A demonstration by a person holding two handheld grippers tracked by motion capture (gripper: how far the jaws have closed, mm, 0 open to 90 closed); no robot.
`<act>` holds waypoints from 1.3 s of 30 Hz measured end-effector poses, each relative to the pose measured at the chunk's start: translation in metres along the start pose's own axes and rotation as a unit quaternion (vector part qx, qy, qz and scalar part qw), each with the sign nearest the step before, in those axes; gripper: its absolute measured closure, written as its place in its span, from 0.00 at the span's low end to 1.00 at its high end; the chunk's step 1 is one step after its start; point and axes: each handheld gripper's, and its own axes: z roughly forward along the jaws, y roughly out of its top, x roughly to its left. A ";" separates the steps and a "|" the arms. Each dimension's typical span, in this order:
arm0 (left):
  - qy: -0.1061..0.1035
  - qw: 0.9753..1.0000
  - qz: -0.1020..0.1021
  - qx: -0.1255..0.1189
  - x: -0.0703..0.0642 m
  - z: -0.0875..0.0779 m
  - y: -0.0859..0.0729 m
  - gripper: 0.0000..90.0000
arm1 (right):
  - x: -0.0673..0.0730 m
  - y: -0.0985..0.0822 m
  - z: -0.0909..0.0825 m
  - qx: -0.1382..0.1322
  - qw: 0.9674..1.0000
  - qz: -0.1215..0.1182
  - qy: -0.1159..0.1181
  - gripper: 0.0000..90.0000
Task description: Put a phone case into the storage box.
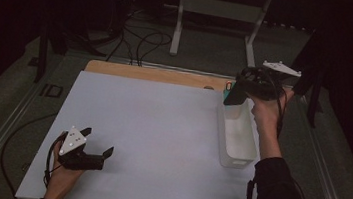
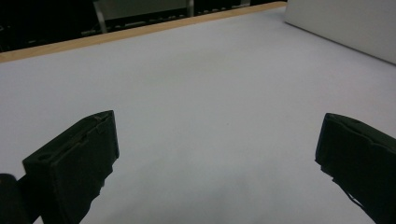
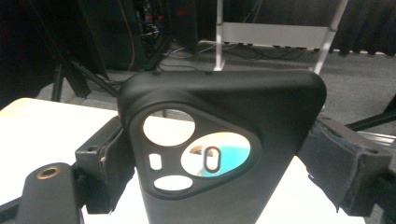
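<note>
Right gripper (image 1: 238,94) clamps a black phone case (image 3: 219,140) by its sides, held above the far end of the white bin (image 1: 237,136) at the table's (image 1: 161,128) right edge. Left gripper (image 1: 96,143) rests near the front-left corner, jaws apart, holding nothing.

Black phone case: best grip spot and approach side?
Grip the phone case across its two long side edges, below the camera cutouts, as the right gripper has it now. Its flat, thin shell offers parallel edges there; the perforated upper face would likely flex. Approach from its open bottom end.
</note>
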 end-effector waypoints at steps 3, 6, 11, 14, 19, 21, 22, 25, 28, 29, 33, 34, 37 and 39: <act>0.000 1.000 0.000 0.000 0.000 0.000 0.000 0.00 | -0.003 -0.001 0.002 0.002 1.000 0.001 -0.009 0.17; 0.000 1.000 0.001 -0.001 0.000 0.000 0.000 0.00 | -0.006 -0.004 0.004 0.005 1.000 0.007 -0.012 0.17; -0.001 1.000 0.001 0.000 0.000 0.000 0.000 0.00 | -0.008 -0.011 0.010 0.014 1.000 0.013 -0.016 0.17; 0.000 1.000 0.000 0.000 0.000 0.000 0.000 0.00 | -0.008 -0.013 0.013 0.017 1.000 0.014 -0.019 0.17; -0.001 1.000 0.001 0.000 0.000 0.000 0.000 0.00 | -0.007 -0.015 0.016 0.024 0.999 0.003 -0.028 0.17; 0.000 1.000 0.000 0.000 0.000 0.000 0.000 0.00 | -0.007 -0.017 0.019 0.026 0.999 0.005 -0.031 0.17; -0.001 1.000 0.000 -0.001 0.000 0.000 0.000 0.00 | -0.008 -0.017 0.019 0.027 0.999 0.005 -0.033 0.17; -0.002 1.000 0.001 0.000 -0.001 0.000 0.000 0.00 | -0.009 -0.019 0.022 0.031 0.999 0.005 -0.036 0.17; -0.001 1.000 0.000 -0.001 0.000 0.000 0.000 0.00 | -0.010 -0.021 0.025 0.035 0.999 0.007 -0.040 0.17; 0.000 1.000 0.000 -0.001 0.000 0.000 0.000 0.00 | -0.010 -0.022 0.026 0.036 0.999 0.008 -0.040 0.17; -0.001 1.000 0.000 -0.001 0.000 0.000 0.000 0.00 | -0.012 -0.024 0.032 0.043 0.998 0.011 -0.045 0.17; 0.000 1.000 0.001 -0.001 0.000 0.000 0.000 0.00 | -0.012 -0.025 0.033 0.044 0.998 0.012 -0.046 0.17; 0.000 1.000 0.000 -0.002 0.000 0.000 0.000 0.00 | -0.012 -0.027 0.037 0.049 0.998 0.013 -0.048 0.17; 0.000 1.000 0.000 -0.002 0.000 0.000 0.000 0.00 | -0.012 -0.028 0.038 0.050 0.997 0.012 -0.049 0.17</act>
